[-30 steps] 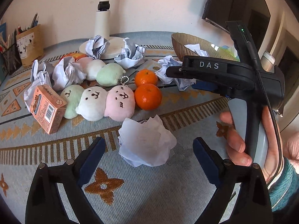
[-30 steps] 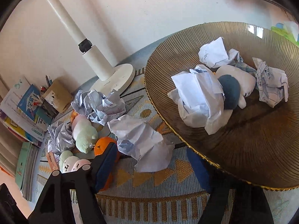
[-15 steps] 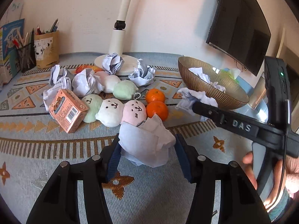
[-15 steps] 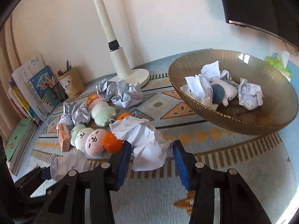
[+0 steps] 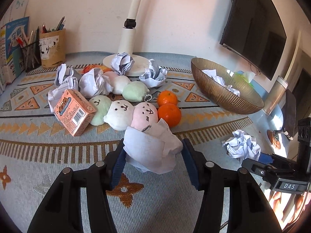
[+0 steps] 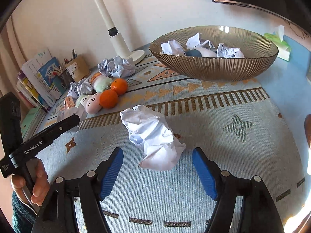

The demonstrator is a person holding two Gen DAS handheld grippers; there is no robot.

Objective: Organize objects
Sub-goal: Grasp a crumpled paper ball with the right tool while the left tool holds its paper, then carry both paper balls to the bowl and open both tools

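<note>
On the worktop (image 5: pixel 194 209), two round orange tangerines (image 5: pixel 168 106) lie right of three pastel plush dumplings (image 5: pixel 124 113); the ribbed golden glass bowl (image 5: pixel 223 95) stands farther right, holding crumpled white paper balls (image 6: pixel 229 51); a white lamp base (image 5: pixel 134 66) stands behind.

Bright daylight from right, glare lower right, fisheye-warped edges w/ dark vignette.

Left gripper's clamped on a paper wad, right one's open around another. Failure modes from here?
1. The left gripper pinches its crumpled paper only by loose outer folds; it may slip free on the way to the bowl.
2. The right gripper is open with its paper ball lying mostly ahead of the pads; closing now might catch only an edge.
</note>
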